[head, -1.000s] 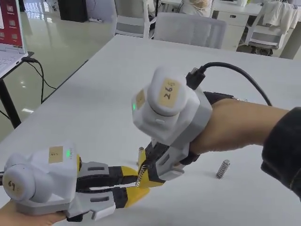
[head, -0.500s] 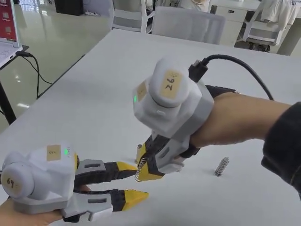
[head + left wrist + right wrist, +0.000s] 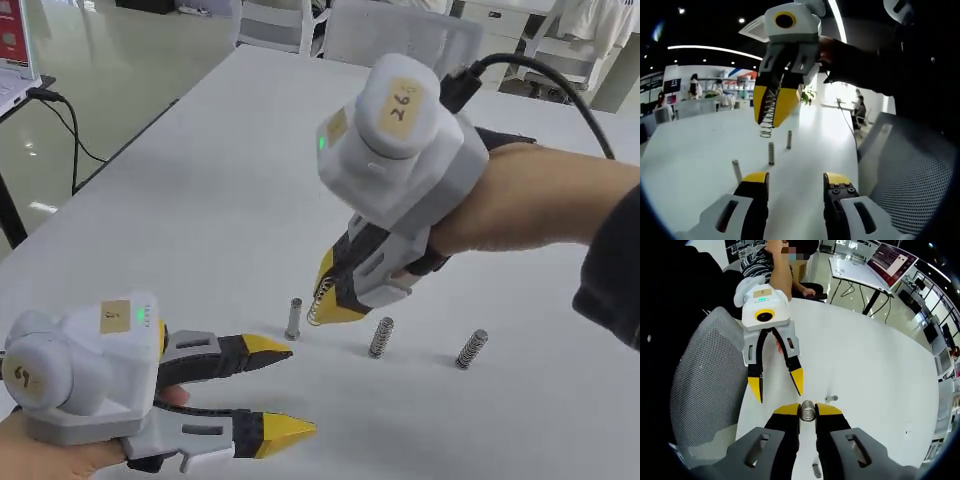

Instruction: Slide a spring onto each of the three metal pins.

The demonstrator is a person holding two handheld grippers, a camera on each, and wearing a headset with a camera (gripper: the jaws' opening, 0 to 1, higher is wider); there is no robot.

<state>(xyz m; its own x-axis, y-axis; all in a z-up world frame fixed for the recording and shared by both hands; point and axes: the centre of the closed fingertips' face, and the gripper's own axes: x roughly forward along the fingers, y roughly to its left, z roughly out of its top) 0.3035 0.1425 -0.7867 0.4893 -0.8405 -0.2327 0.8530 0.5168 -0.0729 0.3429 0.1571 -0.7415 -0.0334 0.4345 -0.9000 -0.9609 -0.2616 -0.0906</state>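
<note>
Head view looks down at table (image 3: 200, 200); gripper views face each other, sharing bare pin (image 3: 294, 318).

a tan top sticker (image 3: 399, 103) sits on the round end of the right gripper (image 3: 326, 300), far back from its claw tips. it says "26" in pen. the left gripper (image 3: 288, 388) has a back sticker (image 3: 22, 378) on its round end, behind the claw. it starts with "6", and the next mark is hard to read. a small sticker (image 3: 117, 316) nearer the claw is too tiny to read.
</note>
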